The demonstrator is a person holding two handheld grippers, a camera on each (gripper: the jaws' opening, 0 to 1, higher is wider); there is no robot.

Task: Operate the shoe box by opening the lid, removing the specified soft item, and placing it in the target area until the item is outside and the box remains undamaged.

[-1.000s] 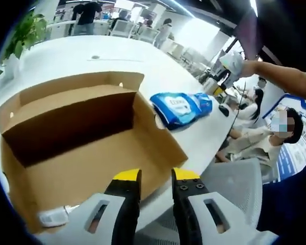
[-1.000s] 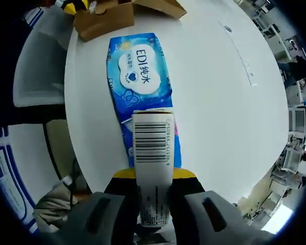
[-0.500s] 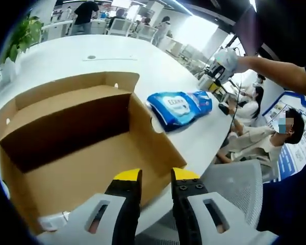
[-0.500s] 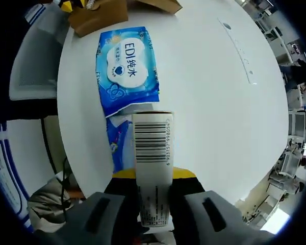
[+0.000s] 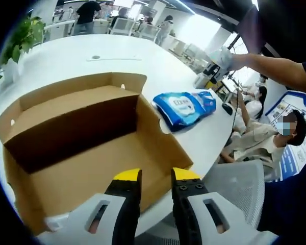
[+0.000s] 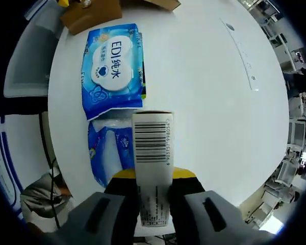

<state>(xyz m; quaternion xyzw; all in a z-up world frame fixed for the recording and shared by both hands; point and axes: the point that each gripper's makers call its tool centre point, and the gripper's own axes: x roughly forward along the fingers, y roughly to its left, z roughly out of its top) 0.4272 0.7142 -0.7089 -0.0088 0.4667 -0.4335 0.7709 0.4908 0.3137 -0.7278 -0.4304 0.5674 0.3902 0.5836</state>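
Note:
An open brown cardboard shoe box [image 5: 92, 153] lies on the white table [image 5: 66, 56], its inside bare and its lid folded back. My left gripper [image 5: 156, 178] hovers at the box's near edge, jaws close together with nothing between them. Right of the box lies a blue wet-wipes pack [image 5: 186, 106]. Beyond it, my right gripper [image 5: 214, 71] is held above the table edge. In the right gripper view, my right gripper [image 6: 154, 176] is shut on a white barcoded pack [image 6: 152, 148], above the blue wipes pack [image 6: 112, 61] and a second blue pack [image 6: 109, 150]. A box corner [image 6: 92, 13] shows at the top.
A potted plant [image 5: 23, 38] stands at the table's far left. A seated person [image 5: 275, 138] and a grey chair [image 5: 234, 178] are close to the table edge on the right. Bare white tabletop [image 6: 209, 102] spreads to the right of the packs.
The right gripper with the white pack has drawn back from the blue wipes pack, uncovering the second blue pack. The box, the wipes pack and my left gripper stay put.

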